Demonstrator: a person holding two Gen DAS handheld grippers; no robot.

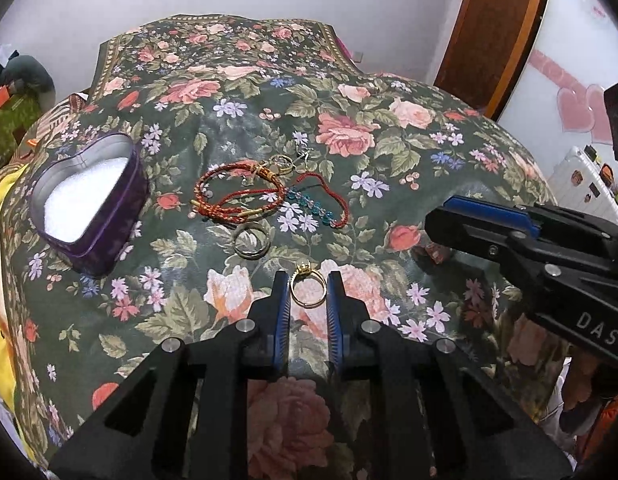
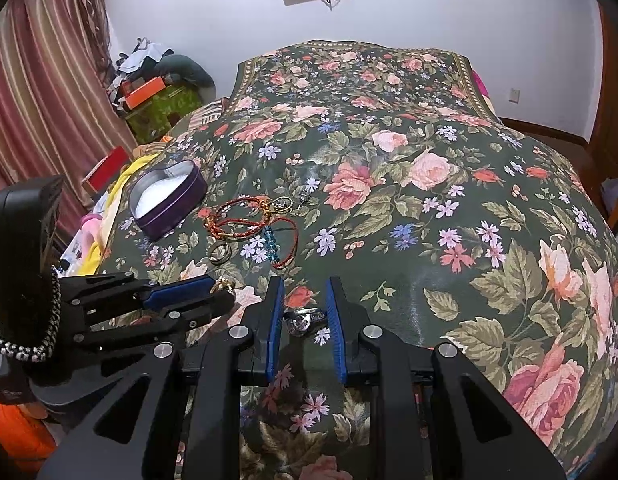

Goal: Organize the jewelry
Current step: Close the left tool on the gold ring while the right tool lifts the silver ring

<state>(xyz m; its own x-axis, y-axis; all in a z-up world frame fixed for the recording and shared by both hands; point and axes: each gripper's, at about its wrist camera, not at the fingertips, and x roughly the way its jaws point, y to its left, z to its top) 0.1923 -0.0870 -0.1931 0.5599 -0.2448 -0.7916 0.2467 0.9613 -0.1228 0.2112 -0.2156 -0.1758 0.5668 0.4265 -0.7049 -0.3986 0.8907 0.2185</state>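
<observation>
Jewelry lies on a floral bedspread (image 1: 369,128). One gold ring with a small stone (image 1: 307,289) sits clamped between the left gripper (image 1: 307,294) pads. One silver ring (image 2: 305,319) is pinched in the right gripper (image 2: 305,312). Farther off lie two red cord bracelets (image 1: 239,192), one teal bead strand (image 1: 309,206) and one plain silver band (image 1: 251,239). One purple heart-shaped tin (image 1: 89,204) stands open, far left.

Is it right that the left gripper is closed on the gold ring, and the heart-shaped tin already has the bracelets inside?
Not quite. The left wrist view shows the left gripper closed on the gold ring, but the heart-shaped tin holds only white padding; the bracelets lie on the floral cloth beside it.
</observation>
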